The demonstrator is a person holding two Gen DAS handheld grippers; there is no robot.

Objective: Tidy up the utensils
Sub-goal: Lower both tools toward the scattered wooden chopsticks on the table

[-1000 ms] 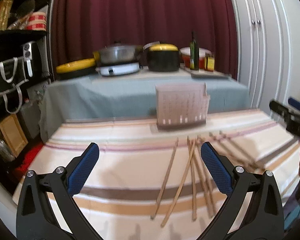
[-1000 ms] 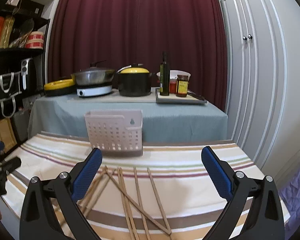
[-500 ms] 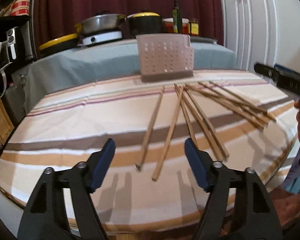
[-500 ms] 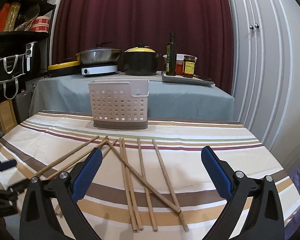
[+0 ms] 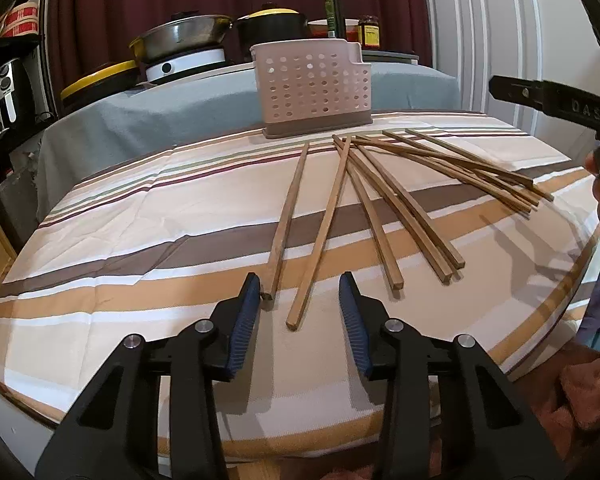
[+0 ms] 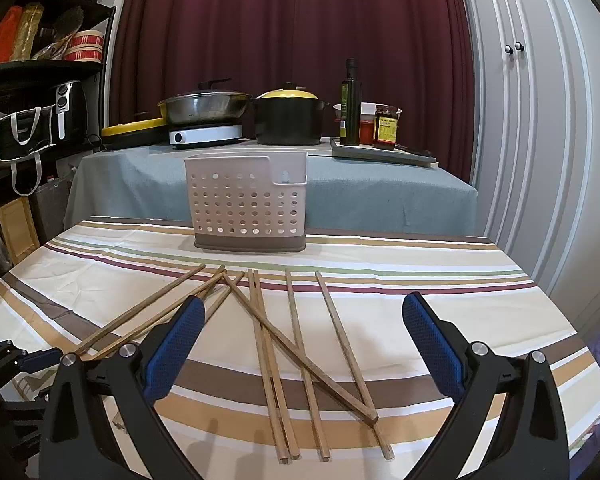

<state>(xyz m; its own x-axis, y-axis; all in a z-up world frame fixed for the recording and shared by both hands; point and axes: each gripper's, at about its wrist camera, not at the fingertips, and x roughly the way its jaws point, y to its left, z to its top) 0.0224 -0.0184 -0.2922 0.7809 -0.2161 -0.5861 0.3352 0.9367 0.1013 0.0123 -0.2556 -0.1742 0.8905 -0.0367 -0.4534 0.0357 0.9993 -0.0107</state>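
Left claw [image 5: 299, 304]: low over the striped worktop [image 5: 140, 216], jaws partly closed with a narrow gap, gripping nothing; the near ends of two chopsticks lie in or just at that gap, one end touching or nearly touching the left blue pad [image 5: 246, 312].
Right claw [image 6: 300, 340]: wide open, empty, above the near ends of the chopsticks.
Chopsticks [image 5: 380, 200]: loose wooden sticks fanned on the worktop in front of the holder, several crossing one another, tips pointing toward it.
Holder [image 6: 247, 200]: pale perforated plastic caddy with a darker base, upright at the far edge of the worktop, nothing visible inside.
Behind the holder: a grey-covered table [image 6: 380, 192] carrying a steel pan [image 6: 204, 106] on a white hotplate, a black pot with yellow lid [image 6: 288, 118], a dark bottle [image 6: 350, 104] and a jar [image 6: 386, 126].
Left of the holder: dark shelves [image 6: 40, 64] with a bag and boxes.
Right of the holder: white cupboard doors [image 6: 532, 120].
In the way: crossed sticks overlap in the middle of the fan.
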